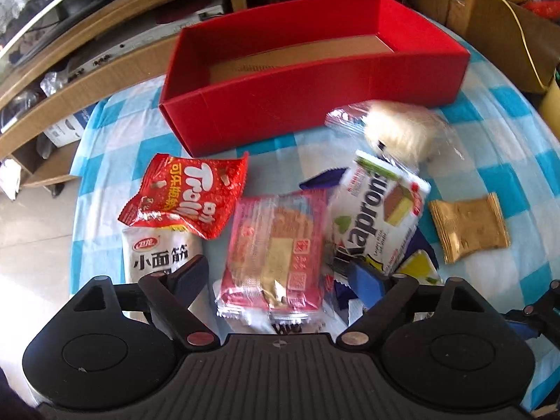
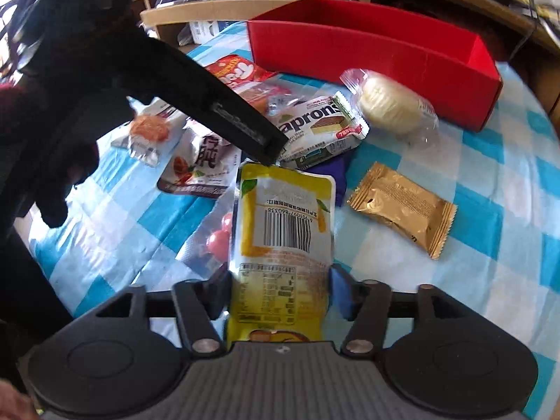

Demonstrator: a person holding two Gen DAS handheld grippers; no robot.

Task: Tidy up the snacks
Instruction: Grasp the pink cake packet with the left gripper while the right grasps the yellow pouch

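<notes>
Right tongs (image 2: pixel 278 290) clamp the yellow pouch (image 2: pixel 283 231); left tongs (image 1: pixel 278 280) gape wide.

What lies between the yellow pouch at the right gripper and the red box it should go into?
The yellow pouch sits between the right gripper fingers. The Kaprons wafer pack and the left gripper's body lie between it and the red box.

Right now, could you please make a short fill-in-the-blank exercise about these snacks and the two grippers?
1. The red box at the far side of the table has ____ snacks inside it.
2. The right gripper has the ____ pouch with a barcode between its fingers.
3. The left gripper hangs above the ____ clear-wrapped packet.
4. The gold packet lies on a blue and white ____ cloth.

Missing words: no; yellow; pink; checked
</notes>
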